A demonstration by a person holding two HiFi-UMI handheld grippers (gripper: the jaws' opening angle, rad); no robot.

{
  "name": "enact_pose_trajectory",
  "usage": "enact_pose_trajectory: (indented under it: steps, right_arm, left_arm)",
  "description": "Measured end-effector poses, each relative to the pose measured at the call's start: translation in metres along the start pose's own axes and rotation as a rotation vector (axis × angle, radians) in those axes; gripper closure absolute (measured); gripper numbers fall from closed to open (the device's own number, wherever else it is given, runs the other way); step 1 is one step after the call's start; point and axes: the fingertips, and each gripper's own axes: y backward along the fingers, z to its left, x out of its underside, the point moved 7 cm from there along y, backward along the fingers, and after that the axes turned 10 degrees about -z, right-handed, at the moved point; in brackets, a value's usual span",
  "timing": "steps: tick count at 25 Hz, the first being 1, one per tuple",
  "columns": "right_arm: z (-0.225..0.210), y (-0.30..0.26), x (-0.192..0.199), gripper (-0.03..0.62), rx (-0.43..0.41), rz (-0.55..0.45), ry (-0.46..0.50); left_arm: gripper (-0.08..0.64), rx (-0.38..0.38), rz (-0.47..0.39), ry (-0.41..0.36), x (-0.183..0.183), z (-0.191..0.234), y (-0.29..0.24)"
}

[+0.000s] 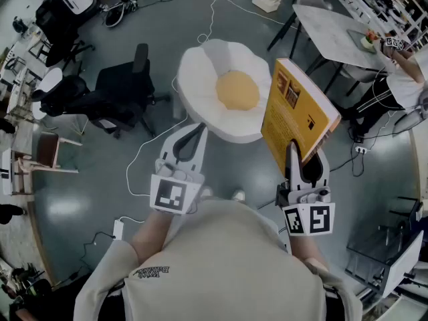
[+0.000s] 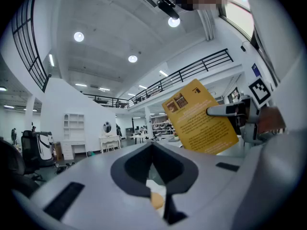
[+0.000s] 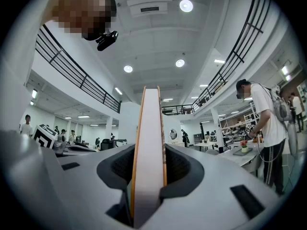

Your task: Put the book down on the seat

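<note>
A glossy grey floor [image 1: 80, 192] carries everything. Near its middle stands a white, fried-egg-shaped seat [image 1: 200, 79] with a yellow centre. A black office chair [image 1: 124, 92] stands to its left and a small wooden chair [image 1: 47, 154] sits by the left edge. A white cable [image 1: 144, 149] trails across the floor from the seat to a white power strip [image 1: 118, 229], and a white box [image 1: 266, 0] lies beyond the seat
</note>
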Motion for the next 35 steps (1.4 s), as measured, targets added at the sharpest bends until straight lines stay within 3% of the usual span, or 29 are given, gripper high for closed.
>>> enact_pose_trajectory:
  steps: [5, 14, 20, 35]
  right_arm:
    - [-0.001, 0.0, -0.001, 0.445, -0.006, 0.002, -0.031]
    - [0.001, 0.001, -0.002, 0.445, -0.014, -0.013, -0.093]
    - [-0.009, 0.014, 0.0, 0.443, -0.044, -0.011, -0.084]
    - [-0.075, 0.034, 0.004, 0.443, -0.069, -0.003, -0.097]
  left_arm:
    - [0.551, -0.008, 0.016, 0.079, -0.003, -0.004, 0.0]
    - [0.55, -0.008, 0.028, 0.063, -0.006, -0.013, 0.001]
    - [0.55, -0.01, 0.03, 0.065, -0.015, -0.029, 0.002]
    - [0.551, -0.009, 0.054, 0.017, -0.005, -0.083, -0.035]
